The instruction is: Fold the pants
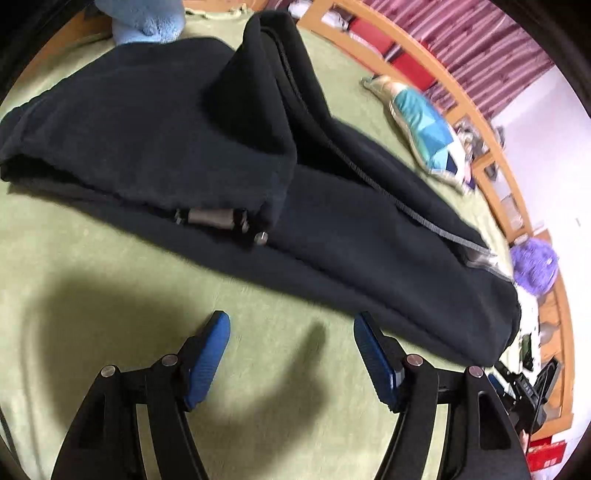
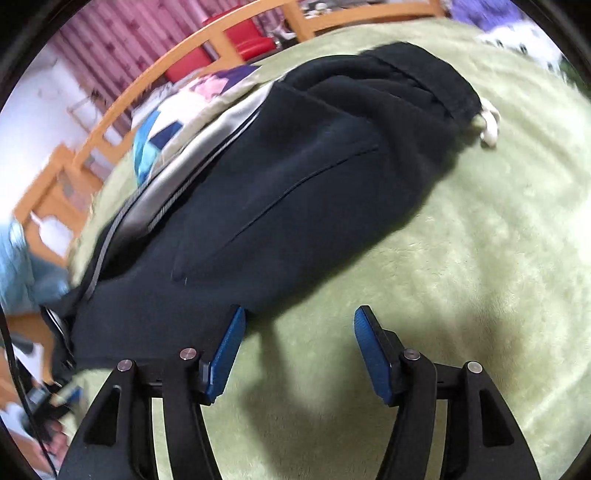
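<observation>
1. Underneath everything lies a pale green fleecy blanket (image 1: 92,229), spread over what looks like a bed with a curved wooden frame (image 1: 461,107) along its far side.
2. Across the blanket lie the dark navy pants (image 1: 155,122), already doubled over: one layer is laid back on the other, and a grey-edged seam (image 1: 369,177) runs along the lower part. In the right wrist view the same pants (image 2: 295,177) show a slanted pocket slit and a white drawstring end (image 2: 489,125) at the waistband.
3. Beyond the pants rests a patchwork cushion (image 1: 421,125) in teal, blue and cream, just beside the cloth.
4. Near the frame sit a purple fluffy thing (image 1: 533,267) and, at the far corner, a light blue plush item (image 1: 147,18).
5. Left tongs (image 1: 291,321) hang over bare blanket with blue pads apart and nothing between them; the right-hand pad is close to the pants' hem.
6. Right tongs (image 2: 299,315) are likewise spread and empty, the left-hand pad (image 2: 231,350) at the edge of the pants.
</observation>
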The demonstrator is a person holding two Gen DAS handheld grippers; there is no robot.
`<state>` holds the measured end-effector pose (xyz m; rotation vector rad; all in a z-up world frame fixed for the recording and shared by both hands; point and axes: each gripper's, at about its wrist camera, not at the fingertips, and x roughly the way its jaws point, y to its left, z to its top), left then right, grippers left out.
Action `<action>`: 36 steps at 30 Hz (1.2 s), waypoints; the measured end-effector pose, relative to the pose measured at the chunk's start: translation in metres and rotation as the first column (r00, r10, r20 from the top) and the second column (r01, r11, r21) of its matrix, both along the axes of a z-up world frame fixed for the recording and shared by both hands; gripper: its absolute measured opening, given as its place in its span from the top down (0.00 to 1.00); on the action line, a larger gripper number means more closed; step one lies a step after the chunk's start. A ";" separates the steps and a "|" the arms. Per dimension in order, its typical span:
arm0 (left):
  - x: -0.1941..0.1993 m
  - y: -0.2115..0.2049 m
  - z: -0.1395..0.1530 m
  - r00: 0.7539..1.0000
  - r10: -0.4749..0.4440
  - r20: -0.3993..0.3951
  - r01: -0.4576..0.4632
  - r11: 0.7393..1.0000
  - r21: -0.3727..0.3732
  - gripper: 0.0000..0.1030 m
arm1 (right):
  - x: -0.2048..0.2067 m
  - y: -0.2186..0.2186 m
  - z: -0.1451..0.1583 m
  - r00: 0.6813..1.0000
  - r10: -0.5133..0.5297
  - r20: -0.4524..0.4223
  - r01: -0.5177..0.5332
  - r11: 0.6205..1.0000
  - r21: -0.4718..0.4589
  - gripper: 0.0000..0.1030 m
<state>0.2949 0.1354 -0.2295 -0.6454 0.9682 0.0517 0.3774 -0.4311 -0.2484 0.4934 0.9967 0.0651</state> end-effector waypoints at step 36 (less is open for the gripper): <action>-0.094 -0.039 0.022 0.998 0.066 -0.004 -0.066 0.991 -0.115 0.93 | -0.124 -0.050 0.039 0.966 -0.236 0.110 0.214 0.960 0.180 0.95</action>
